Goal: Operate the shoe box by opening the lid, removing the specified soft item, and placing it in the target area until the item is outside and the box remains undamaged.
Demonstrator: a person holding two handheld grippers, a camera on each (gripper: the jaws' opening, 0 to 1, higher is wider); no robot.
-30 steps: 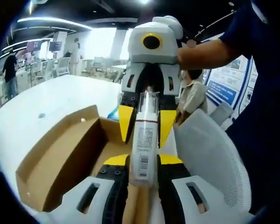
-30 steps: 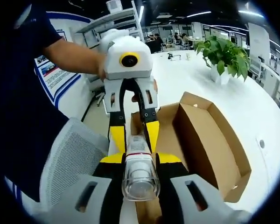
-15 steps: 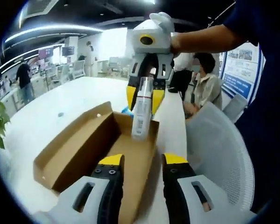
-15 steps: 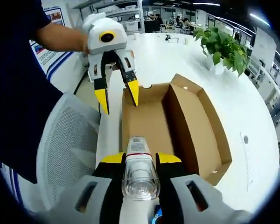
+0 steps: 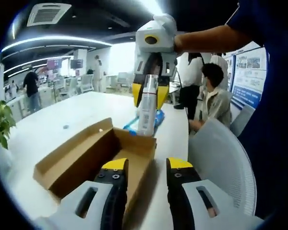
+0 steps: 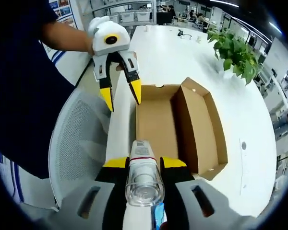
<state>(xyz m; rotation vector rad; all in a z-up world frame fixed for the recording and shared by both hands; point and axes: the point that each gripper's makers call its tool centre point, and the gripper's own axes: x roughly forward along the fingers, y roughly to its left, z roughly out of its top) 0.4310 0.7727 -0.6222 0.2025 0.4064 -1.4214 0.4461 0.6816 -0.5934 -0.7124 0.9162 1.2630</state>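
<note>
White office table [image 6: 192, 57] carrying the open shoe box [image 6: 182, 127]. Right tool [image 5: 150, 96] is clamping the bottle [image 6: 143, 179], lifted clear of the box; left tool [image 6: 121, 98] is hanging spread, empty. Removal step; next, lowering onto the table beside the box.

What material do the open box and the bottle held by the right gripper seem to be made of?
The box looks like brown corrugated cardboard: matte, with folded flaps and raw cut edges. The bottle, clamped in the right gripper, seems to be white plastic with a printed label, and its cap looks like clear, glossy plastic, since light passes through it. Whether the bottle is soft or rigid cannot be told.
</note>
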